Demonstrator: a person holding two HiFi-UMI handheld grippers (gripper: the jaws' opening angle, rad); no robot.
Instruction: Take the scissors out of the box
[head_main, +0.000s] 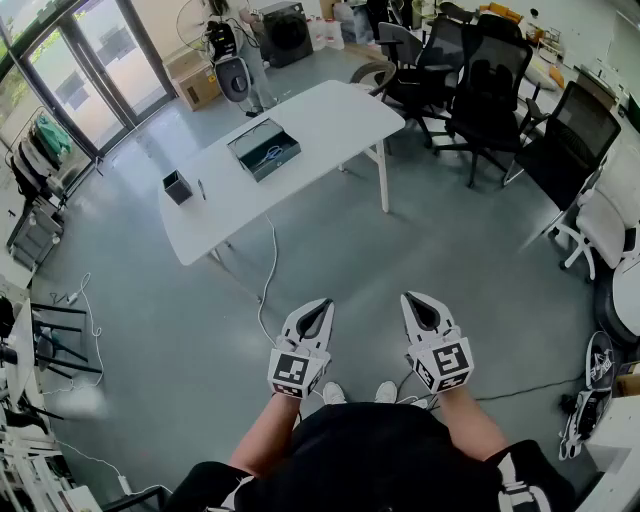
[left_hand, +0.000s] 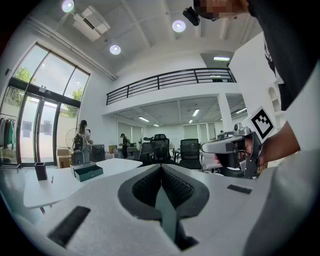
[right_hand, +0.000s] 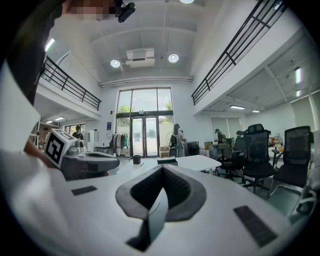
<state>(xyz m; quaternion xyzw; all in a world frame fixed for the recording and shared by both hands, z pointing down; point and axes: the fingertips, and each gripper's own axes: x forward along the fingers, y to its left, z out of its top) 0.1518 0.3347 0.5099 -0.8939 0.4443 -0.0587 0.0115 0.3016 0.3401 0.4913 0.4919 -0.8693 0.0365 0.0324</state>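
Looking down, only the head view shows inside the open box (head_main: 264, 148) on the desk (head_main: 330, 115): scissors (head_main: 270, 154) lie in it. Both gripper views catch just the box's side, far off. Left gripper (head_main: 320, 306) and right gripper (head_main: 414, 300) have fingers closed, empty, well apart from the desk.

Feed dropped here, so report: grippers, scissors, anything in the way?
Both shut, empty: left gripper, right gripper. Scissors in open box on white table, well ahead. Loose cable lies between.
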